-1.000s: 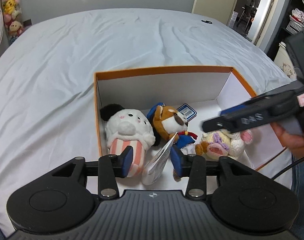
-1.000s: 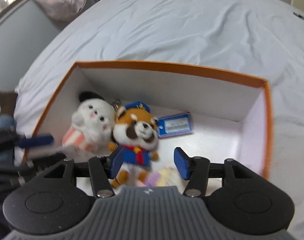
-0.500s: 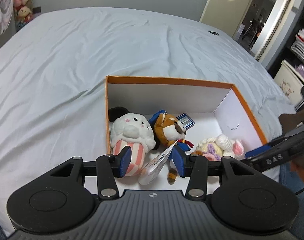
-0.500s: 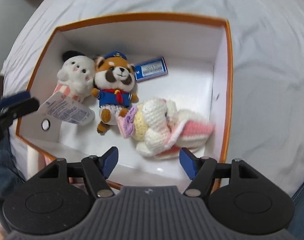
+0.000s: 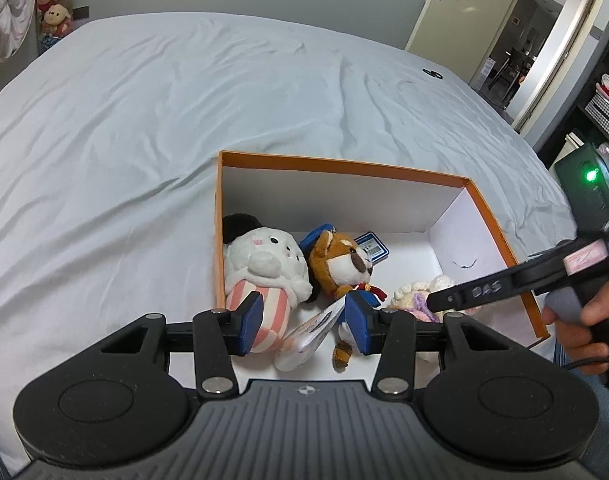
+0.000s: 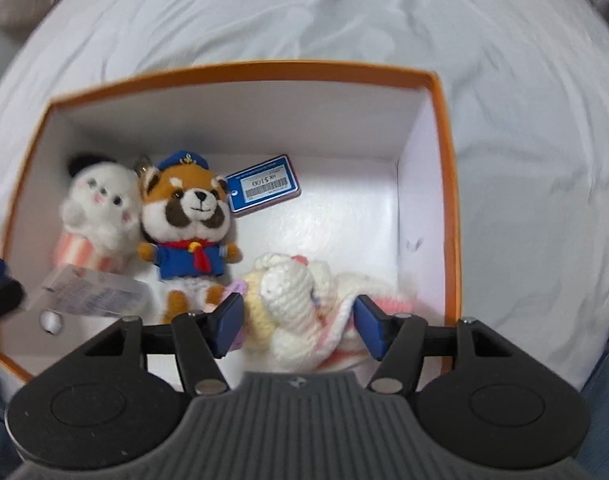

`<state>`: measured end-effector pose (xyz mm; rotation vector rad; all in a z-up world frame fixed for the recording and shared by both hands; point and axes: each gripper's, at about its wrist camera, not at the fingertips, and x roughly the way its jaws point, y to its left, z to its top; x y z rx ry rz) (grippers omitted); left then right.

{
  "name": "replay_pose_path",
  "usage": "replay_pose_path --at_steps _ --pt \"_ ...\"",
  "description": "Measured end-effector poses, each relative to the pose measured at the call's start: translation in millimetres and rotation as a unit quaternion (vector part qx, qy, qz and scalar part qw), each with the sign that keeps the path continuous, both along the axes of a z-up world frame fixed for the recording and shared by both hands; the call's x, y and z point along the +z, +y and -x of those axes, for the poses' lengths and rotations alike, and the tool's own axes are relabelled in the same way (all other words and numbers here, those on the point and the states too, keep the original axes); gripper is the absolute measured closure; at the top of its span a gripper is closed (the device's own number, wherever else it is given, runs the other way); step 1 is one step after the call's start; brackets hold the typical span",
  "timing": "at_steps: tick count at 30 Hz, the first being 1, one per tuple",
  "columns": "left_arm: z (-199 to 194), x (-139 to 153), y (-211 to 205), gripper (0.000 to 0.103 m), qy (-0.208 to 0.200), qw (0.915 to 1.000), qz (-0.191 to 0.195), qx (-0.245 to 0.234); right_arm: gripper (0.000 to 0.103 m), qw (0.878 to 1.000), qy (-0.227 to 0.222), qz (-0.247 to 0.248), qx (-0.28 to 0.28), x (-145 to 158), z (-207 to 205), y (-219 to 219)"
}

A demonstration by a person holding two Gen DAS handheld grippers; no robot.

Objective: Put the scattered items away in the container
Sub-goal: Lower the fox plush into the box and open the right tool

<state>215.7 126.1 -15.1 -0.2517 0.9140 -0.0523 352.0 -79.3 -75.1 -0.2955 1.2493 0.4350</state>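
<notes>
Pale blue bedsheet (image 5: 152, 128) covers bed. Orange box (image 6: 448, 184), white inside, sits on it. Inside: white plush (image 6: 100, 208) in striped cup at left wall, red panda plush (image 6: 190, 220) touching it, crocheted bunny (image 6: 296, 304) lying near right wall, blue price tag (image 6: 262, 184) on floor behind panda. Right gripper (image 6: 296, 330) above bunny, jaws just narrowed, not pressing it, released. Left gripper (image 5: 302, 322) unclenched over near edge, nothing grasped.
</notes>
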Motion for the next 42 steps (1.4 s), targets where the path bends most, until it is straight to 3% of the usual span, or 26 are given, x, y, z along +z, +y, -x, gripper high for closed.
replay_pose_path --at_steps 4,5,6,7,11,13,16,18,20,22,24,27,29,33,36,40,42 --pt "-2 0 4 0.05 -0.001 1.0 0.004 0.004 0.055 0.999 -0.018 0.003 0.052 -4 -2 12" --pt "-4 0 4 0.05 -0.001 1.0 0.007 0.004 0.061 0.997 -0.029 0.005 0.069 -3 -1 14" --pt "-5 1 5 0.05 -0.001 0.9999 0.011 0.005 0.074 0.995 -0.043 0.009 0.087 -1 0 17" --pt "-7 1 6 0.05 0.0 0.9999 0.015 0.005 0.078 0.993 -0.058 0.017 0.106 2 1 20" --pt "-13 -1 9 0.05 0.007 0.9995 0.028 0.011 0.08 0.98 -0.085 0.01 0.181 13 6 28" --pt "-16 -3 10 0.05 0.011 0.9993 0.031 0.015 0.08 0.961 -0.119 0.001 0.248 19 17 32" --pt "-22 -6 10 0.05 0.022 0.9989 0.035 0.021 0.078 0.924 -0.164 0.022 0.344 20 38 40" --pt "-25 -10 11 0.05 0.033 0.9983 0.041 0.024 0.073 0.921 -0.155 0.046 0.356 14 37 42" --pt "-30 -13 12 0.05 0.044 0.9975 0.048 0.027 0.072 0.929 -0.141 0.048 0.339 12 30 40" --pt "-33 -17 12 0.05 0.054 0.9971 0.046 0.028 0.063 0.942 -0.133 0.038 0.307 15 21 35" --pt "-36 -20 12 0.051 0.062 0.9967 0.042 0.03 0.038 0.959 -0.116 0.025 0.256 20 12 30" --pt "-40 -20 10 0.051 0.067 0.9966 0.036 0.032 0.033 0.986 -0.058 0.001 0.157 26 -6 20" --pt "-43 -20 8 0.051 0.069 0.9966 0.03 0.034 0.034 0.997 -0.014 -0.009 0.078 25 -22 12" --pt "-50 -24 6 0.05 0.076 0.9959 0.03 0.039 0.033 0.997 0.051 -0.044 -0.035 12 -37 0" --pt "-55 -28 7 0.051 0.081 0.995 0.039 0.043 0.027 0.991 0.065 -0.058 -0.098 5 -43 -3" --pt "-61 -30 3 0.051 0.082 0.9951 0.027 0.048 0.018 0.996 0.038 -0.034 -0.079 2 -35 16" --pt "-64 -31 0 0.05 0.086 0.995 0.024 0.045 0.02 0.998 0.03 -0.007 -0.05 -5 -27 29"
